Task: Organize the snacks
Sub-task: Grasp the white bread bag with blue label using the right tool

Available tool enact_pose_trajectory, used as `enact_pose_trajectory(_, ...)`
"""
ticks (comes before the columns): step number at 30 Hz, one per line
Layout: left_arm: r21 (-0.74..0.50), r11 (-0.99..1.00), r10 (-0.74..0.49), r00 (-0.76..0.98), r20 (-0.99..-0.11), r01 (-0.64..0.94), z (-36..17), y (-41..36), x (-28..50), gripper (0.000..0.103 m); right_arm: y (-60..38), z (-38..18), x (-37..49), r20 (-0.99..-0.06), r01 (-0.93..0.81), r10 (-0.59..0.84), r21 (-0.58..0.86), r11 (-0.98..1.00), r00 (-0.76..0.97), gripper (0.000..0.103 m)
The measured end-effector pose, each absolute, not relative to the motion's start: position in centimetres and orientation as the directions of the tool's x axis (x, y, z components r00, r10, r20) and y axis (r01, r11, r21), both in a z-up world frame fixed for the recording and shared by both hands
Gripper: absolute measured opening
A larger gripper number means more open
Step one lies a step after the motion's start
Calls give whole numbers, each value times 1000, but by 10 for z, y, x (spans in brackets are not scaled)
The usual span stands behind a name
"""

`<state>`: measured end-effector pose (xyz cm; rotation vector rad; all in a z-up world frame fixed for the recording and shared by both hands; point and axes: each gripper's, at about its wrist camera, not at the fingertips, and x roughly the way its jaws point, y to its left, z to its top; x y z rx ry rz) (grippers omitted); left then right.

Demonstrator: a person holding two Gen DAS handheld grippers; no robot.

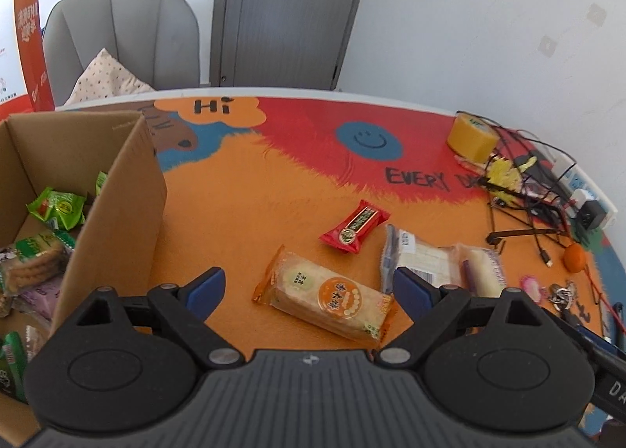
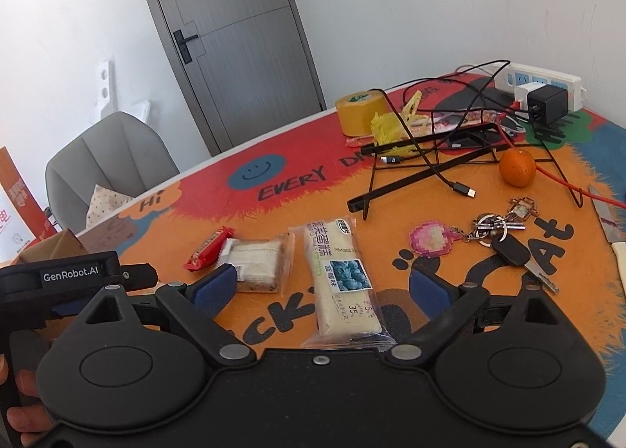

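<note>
Both claws apart, each over a snack

Left gripper jaws apart, empty; rice cracker pack lies between them, long axis 10-to-4. Right gripper jaws apart, empty; cake bar between them, long axis 12-to-6. Red snack at 1. Box at 9, its contents cut off

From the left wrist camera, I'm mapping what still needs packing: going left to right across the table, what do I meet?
cardboard box → orange cracker pack → red snack → clear-wrapped cake → yellow tape roll → orange fruit
</note>
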<state>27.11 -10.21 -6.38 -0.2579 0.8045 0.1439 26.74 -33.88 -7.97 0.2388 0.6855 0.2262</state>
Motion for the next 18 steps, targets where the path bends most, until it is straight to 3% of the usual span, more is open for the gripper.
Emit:
enact_pose_trajectory(6,-151,956,56,662,-747,-252,-76,-104,286,92,-335,-89,278,-618,-125,276,277,953,736,94)
enact_pose_trajectory(18,-128,944,96,623,-776,-304,-102,-103,304,92,-325,-105,289,-665,-67,219,246,967,714,83)
